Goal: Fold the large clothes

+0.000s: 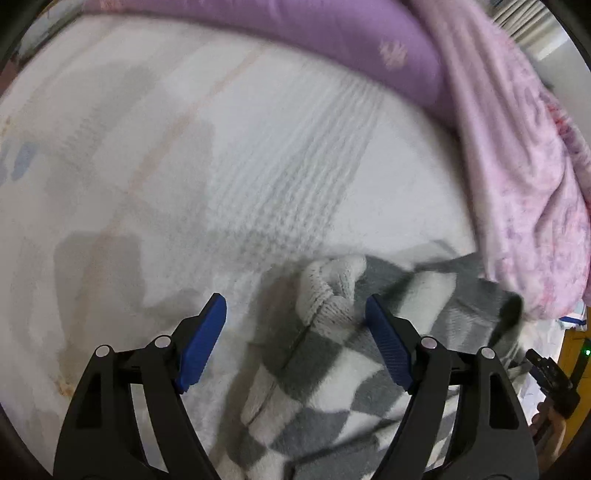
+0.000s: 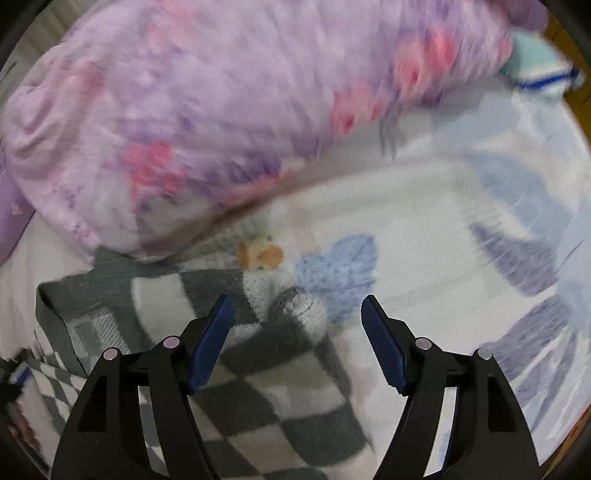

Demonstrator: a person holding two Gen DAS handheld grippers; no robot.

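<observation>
A grey and white checked knit garment (image 1: 332, 387) lies bunched on a white bed sheet (image 1: 147, 166). Its ribbed pale cuff (image 1: 328, 291) sticks up between the blue pads. My left gripper (image 1: 295, 310) is open just above it, holding nothing. In the right wrist view the same garment (image 2: 258, 387) lies under my right gripper (image 2: 297, 310), which is open and empty. A ribbed cuff end (image 2: 295, 306) sits between its fingers.
A purple pillow (image 1: 314, 33) lies along the far side. A pink floral blanket (image 1: 517, 166) (image 2: 221, 110) is heaped beside the garment. The sheet has blue leaf prints (image 2: 340, 266). A folded white and blue cloth (image 2: 535, 70) lies at the far right.
</observation>
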